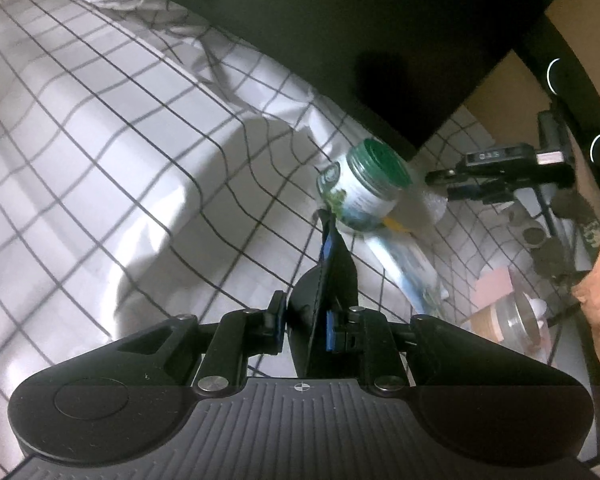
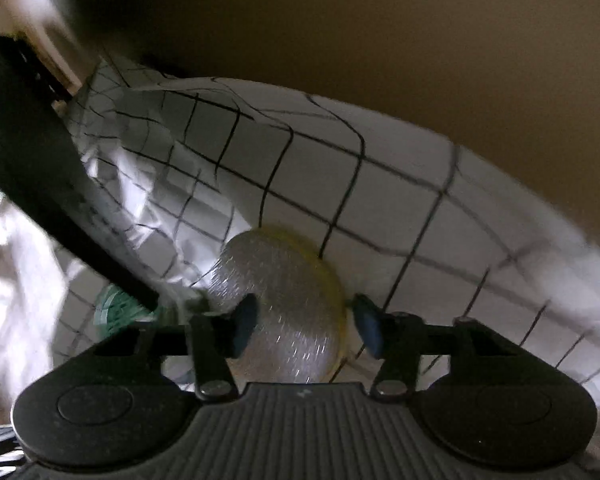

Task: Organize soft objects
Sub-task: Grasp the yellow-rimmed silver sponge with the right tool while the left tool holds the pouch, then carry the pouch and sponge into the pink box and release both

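left gripper (image 1: 327, 240): clenched, tips touching green-lidded labelled jar (image 1: 360, 184) on white black-checked sheet (image 1: 100, 140) | right gripper (image 2: 305, 322): released, 2 jaws straddling silvery yellow-rimmed disc (image 2: 288, 304)

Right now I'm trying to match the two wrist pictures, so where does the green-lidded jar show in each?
Left wrist view: the green-lidded jar sits tilted, right of centre, just beyond the tips of the left gripper.
Right wrist view: only a blurred green patch at lower left, partly behind a dark bar; probably its lid, but I cannot be sure.
Shared landmark: the white grid-patterned bedding.
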`<act>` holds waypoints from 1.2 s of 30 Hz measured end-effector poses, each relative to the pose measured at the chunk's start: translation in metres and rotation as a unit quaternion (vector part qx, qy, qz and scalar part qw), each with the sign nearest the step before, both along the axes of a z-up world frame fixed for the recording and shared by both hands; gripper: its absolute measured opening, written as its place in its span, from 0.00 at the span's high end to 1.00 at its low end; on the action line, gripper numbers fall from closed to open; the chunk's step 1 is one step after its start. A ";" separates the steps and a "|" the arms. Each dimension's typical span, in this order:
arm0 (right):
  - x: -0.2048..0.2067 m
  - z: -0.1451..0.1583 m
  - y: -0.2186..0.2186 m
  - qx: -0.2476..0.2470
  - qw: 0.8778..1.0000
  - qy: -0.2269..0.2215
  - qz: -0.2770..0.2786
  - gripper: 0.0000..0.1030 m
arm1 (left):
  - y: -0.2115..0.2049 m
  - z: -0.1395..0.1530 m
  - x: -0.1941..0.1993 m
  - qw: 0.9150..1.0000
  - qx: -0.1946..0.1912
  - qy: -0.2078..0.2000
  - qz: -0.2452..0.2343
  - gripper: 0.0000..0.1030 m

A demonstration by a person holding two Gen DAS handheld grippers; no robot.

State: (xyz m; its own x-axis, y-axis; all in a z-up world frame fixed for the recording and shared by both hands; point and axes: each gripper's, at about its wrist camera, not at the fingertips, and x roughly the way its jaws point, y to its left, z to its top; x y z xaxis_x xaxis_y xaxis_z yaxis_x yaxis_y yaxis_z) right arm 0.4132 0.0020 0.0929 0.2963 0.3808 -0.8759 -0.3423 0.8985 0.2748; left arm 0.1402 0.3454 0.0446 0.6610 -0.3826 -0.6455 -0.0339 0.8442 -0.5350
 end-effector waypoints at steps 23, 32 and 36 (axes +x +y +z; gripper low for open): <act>-0.052 0.060 -0.026 0.037 0.999 -0.021 -0.023 0.86 | 0.011 0.053 0.030 0.997 0.048 -0.048 0.021 0.80; -0.151 0.142 -0.111 0.000 0.982 -0.152 -0.111 0.86 | -0.054 0.130 0.072 0.986 0.053 -0.140 -0.080 0.79; -0.190 0.153 -0.163 -0.012 0.970 -0.173 -0.170 0.85 | -0.109 0.149 0.086 0.975 0.047 -0.159 -0.145 0.79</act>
State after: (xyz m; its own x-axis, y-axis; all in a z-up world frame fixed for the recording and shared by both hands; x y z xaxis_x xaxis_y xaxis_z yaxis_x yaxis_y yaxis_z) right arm 0.2232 -0.1607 0.2457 0.6789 0.1900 -0.7092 -0.0928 0.9804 0.1737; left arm 0.2266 0.2363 0.1934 0.7068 -0.5324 -0.4659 0.3687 0.8393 -0.3996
